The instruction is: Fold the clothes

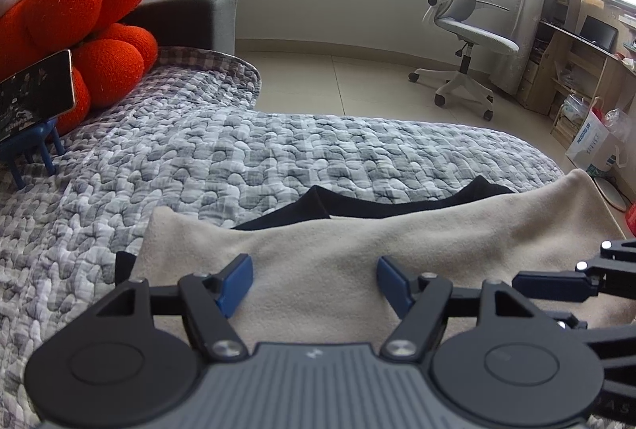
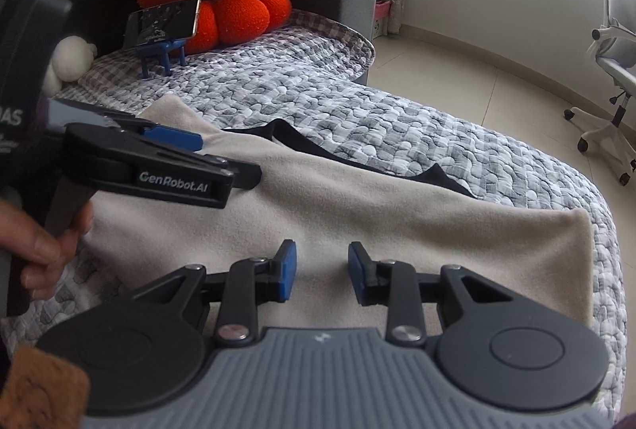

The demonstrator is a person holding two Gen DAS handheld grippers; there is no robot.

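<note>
A beige fleece garment lies spread on the grey quilted cover, on top of a black garment whose edge sticks out along the far side. My left gripper hovers open just over the beige cloth, nothing between its blue pads. The right gripper enters from the right edge. In the right wrist view my right gripper is open above the beige garment, and the black garment shows beyond it. The left gripper is side-on at the left, held by a hand.
Orange pumpkin cushions and a phone on a blue stand sit at the back left, against a grey sofa arm. Beyond the cover's edge are tiled floor, an office chair, a wooden desk and a paper bag.
</note>
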